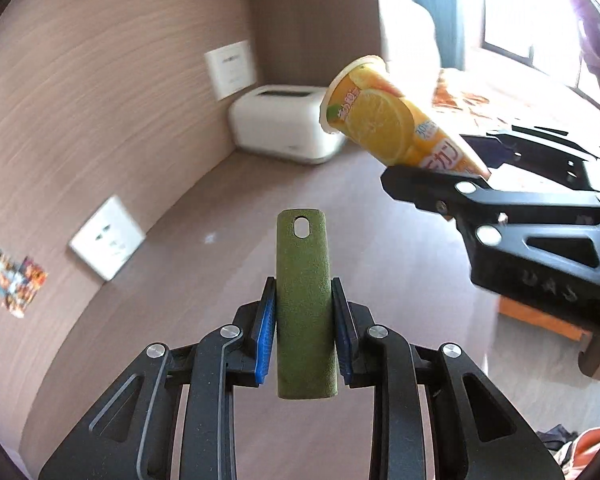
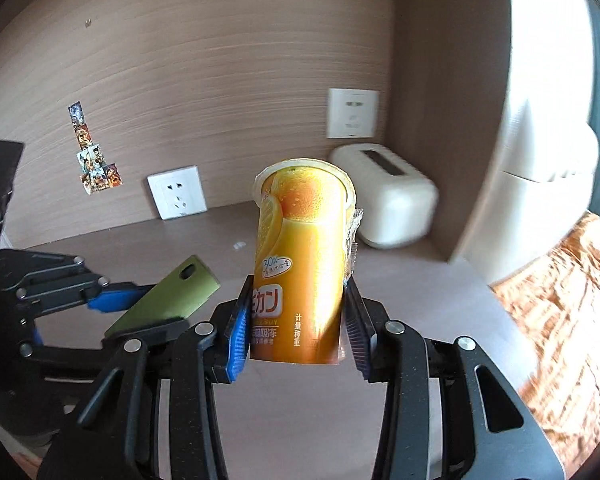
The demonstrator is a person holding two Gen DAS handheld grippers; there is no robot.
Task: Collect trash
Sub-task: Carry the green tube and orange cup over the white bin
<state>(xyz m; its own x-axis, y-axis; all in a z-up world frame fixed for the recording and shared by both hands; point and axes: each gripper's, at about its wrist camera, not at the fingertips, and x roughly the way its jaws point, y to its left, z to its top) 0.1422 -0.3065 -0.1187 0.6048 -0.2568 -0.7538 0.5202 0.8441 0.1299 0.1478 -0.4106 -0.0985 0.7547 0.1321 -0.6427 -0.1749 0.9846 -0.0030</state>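
Note:
My left gripper is shut on a green flat cylinder-like case with an oval hole near its far end, held above the brown tabletop. My right gripper is shut on an orange jelly cup with orange-fruit print, held upright above the table. In the left wrist view the orange cup is tilted in the right gripper at upper right. In the right wrist view the green case and left gripper are at the left.
A white tissue box stands in the table's back corner, also in the right wrist view. White wall sockets and stickers are on the wood wall. An orange patterned bed cover lies to the right.

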